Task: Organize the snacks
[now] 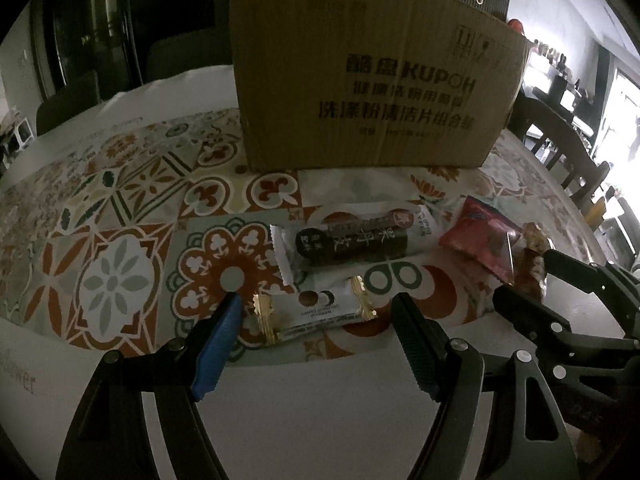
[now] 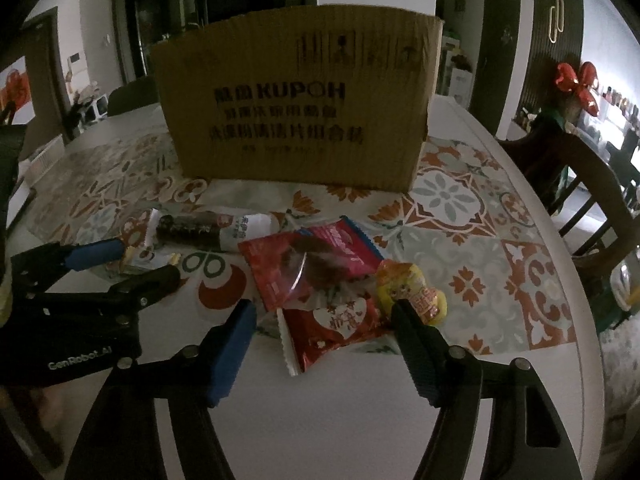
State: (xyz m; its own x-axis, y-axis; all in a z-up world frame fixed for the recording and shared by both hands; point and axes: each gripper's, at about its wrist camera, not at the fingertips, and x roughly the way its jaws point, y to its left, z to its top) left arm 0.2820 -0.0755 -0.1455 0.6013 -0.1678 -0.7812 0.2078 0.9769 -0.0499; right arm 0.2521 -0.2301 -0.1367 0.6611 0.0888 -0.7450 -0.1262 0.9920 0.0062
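A brown cardboard box [image 1: 360,80] stands at the back of the table; it also shows in the right wrist view [image 2: 300,112]. My left gripper [image 1: 316,304] is open around a small white gold-edged candy [image 1: 316,310]. Behind it lies a long dark-and-white bar [image 1: 356,240] and a red packet [image 1: 480,236]. My right gripper [image 2: 324,312] is open around a red-and-white packet [image 2: 336,328]. A larger red packet [image 2: 308,268] and a yellow snack [image 2: 412,288] lie beside it. The left gripper [image 2: 140,260] shows at the left of the right wrist view.
A patterned tile-print mat [image 1: 132,208] covers the round white table [image 2: 520,208]. Wooden chairs [image 2: 580,184] stand at the right. The right gripper [image 1: 532,276] reaches in from the right edge of the left wrist view.
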